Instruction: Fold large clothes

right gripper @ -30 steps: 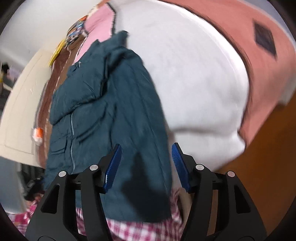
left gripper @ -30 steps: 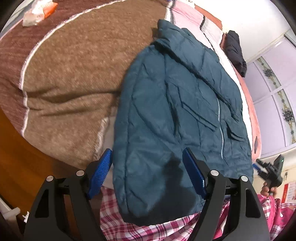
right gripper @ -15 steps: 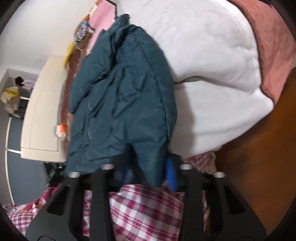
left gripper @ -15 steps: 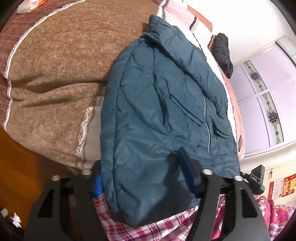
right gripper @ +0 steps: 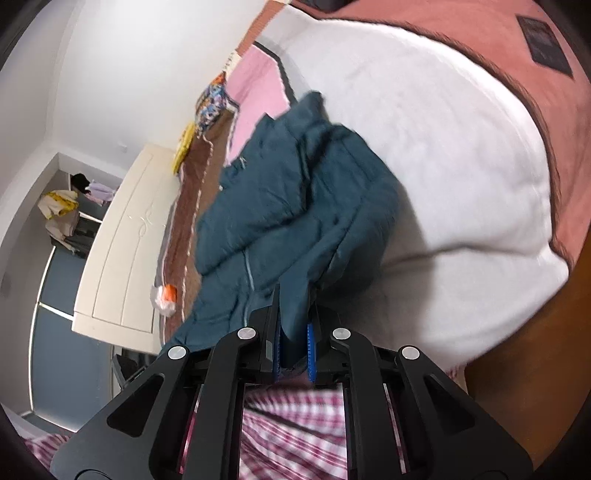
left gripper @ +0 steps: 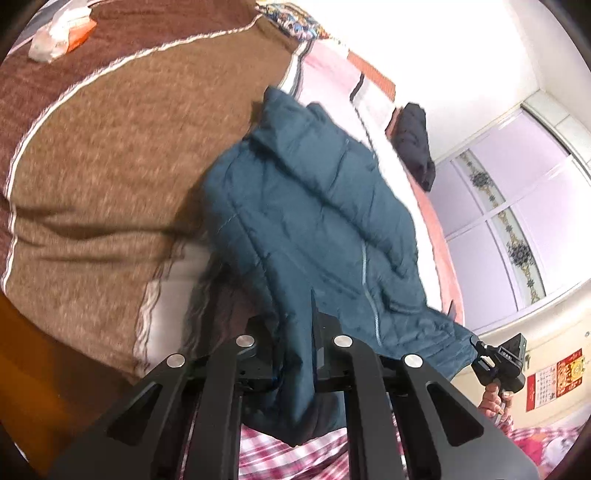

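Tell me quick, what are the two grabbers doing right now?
Left gripper: shut on the hem of the teal jacket.
Right gripper: shut on the jacket's hem too.

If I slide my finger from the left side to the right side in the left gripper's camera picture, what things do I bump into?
Orange-and-white packet → brown blanket → teal jacket → black garment → purple patterned doors → red wall calendar.

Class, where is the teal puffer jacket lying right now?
The teal puffer jacket lies mid-bed between brown blanket and white blanket, its near hem pinched by both tongs.
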`<state>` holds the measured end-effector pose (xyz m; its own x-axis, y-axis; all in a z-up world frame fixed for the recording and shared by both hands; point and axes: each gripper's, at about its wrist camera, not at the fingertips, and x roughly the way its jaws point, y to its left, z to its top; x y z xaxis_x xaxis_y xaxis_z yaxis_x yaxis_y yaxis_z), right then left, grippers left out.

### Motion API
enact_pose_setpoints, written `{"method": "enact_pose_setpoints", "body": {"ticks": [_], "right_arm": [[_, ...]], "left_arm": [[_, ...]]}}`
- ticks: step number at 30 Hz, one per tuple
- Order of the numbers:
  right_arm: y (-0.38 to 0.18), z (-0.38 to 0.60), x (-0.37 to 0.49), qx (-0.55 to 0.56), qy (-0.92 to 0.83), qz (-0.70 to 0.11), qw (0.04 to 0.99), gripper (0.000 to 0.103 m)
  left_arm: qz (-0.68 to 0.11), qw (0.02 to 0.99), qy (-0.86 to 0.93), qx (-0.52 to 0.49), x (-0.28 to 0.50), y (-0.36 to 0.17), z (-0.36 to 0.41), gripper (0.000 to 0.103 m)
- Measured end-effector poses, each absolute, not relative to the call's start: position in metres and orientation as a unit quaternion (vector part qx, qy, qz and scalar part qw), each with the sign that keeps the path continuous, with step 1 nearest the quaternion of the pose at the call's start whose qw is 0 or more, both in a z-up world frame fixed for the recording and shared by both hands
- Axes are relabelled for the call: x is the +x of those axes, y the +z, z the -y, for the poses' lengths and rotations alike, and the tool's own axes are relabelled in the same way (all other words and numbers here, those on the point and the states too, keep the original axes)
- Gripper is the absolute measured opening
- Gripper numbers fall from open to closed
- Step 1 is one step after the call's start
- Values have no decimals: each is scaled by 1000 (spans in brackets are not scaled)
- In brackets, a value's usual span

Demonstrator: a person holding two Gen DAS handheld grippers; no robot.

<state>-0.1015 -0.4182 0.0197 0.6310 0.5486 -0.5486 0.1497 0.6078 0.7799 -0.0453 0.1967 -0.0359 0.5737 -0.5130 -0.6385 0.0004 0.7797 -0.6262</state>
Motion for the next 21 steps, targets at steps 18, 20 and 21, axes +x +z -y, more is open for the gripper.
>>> {"method": "enact_pose_setpoints", "body": {"ticks": [18,20,21], "right_arm": [[67,456,6,444,123,-384,800,11],[75,459,22,441,125,-381,803,11],[82,461,32,439,126,-379,805,11]], "left_arm": [[-392,863,-152,-279,54,55,-178,10],[-387,865,-153,-279,73,67,-177,10],[-385,867,-153,-278,80,71,-176,10]]}}
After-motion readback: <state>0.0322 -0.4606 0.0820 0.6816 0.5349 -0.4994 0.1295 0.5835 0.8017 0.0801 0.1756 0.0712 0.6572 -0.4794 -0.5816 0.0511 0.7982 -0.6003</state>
